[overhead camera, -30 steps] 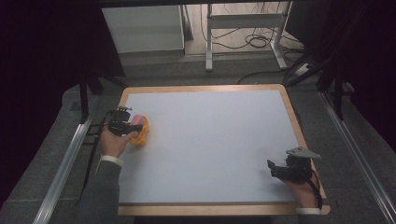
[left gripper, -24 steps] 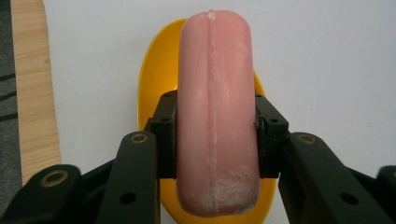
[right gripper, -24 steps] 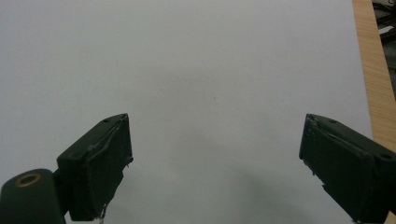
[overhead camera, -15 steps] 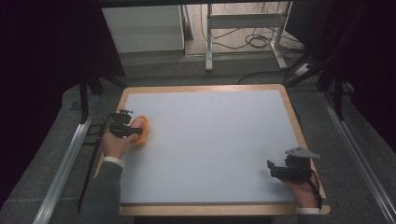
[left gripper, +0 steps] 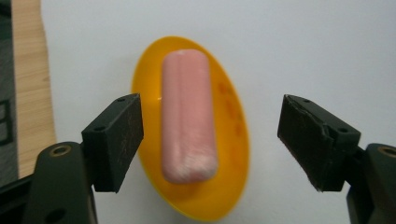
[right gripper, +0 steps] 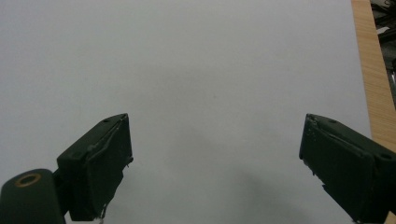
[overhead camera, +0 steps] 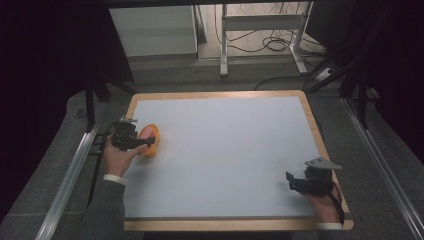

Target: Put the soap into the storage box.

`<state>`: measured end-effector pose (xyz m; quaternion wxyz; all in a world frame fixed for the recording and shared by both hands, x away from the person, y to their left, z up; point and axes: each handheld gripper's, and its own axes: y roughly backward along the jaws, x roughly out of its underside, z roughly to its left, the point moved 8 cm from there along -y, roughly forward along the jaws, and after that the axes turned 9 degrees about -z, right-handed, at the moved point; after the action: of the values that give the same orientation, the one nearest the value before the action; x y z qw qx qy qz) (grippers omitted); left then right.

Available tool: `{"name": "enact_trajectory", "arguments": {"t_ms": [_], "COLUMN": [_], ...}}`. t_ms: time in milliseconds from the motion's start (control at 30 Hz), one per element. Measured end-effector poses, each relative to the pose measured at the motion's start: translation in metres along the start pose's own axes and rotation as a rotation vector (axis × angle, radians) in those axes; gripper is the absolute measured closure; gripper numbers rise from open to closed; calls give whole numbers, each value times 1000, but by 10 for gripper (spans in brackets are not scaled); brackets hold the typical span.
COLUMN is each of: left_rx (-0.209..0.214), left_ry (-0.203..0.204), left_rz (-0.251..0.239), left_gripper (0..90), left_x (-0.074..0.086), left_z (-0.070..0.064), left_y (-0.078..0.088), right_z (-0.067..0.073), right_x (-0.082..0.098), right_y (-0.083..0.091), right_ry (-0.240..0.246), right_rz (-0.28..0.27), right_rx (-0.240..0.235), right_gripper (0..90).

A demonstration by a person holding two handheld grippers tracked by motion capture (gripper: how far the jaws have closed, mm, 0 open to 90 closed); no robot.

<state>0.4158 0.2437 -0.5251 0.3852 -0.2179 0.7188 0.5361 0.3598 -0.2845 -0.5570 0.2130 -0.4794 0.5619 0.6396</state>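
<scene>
Hovering near the table's front right corner, my right hand-held gripper (overhead camera: 298, 182) is spread wide over bare surface and has not stirred in the last second. Farther off at the left edge, my left hand-held gripper (left gripper: 210, 135), jaws wide and empty, has slid a little toward the far side and now frames the pale pink cylindrical sausage (left gripper: 188, 115) lying lengthwise in the shallow orange plastic dish (left gripper: 233, 140) on the white wood-rimmed table (overhead camera: 225, 150); I judge a grasp is being lined up. I can read no labels or writing anywhere.
</scene>
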Motion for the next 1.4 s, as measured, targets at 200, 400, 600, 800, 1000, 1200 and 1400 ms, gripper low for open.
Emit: {"name": "enact_trajectory", "arguments": {"t_ms": [200,400,600,800,1000,1200,1400], "left_rx": [50,96,160,198,219,208,191], "left_ry": [-47,-51,-60,-50,-43,-36,-33], "left_rz": [-18,-53,-72,-94,-87,-82,-97], "left_gripper": [203,204,216,217,220,220,231], "left_x": [11,22,44,60,78,86,88], "left_z": [-14,-21,-35,-42,-46,-45,-43], "left_y": [12,24,37,49,50,50,51], "right_z": [0,-1,1,3,3,4,4], "right_x": [1,0,0,0,0,-1,-1], "right_y": [0,0,0,-1,-1,-1,-1], "right_ry": [-1,-3,1,4,3,10,12], "right_rz": [1,0,1,2,1,-5,-10], "right_rx": [2,2,0,-4,-4,1,-1], "right_gripper": [90,89,90,90,90,90,90]}}
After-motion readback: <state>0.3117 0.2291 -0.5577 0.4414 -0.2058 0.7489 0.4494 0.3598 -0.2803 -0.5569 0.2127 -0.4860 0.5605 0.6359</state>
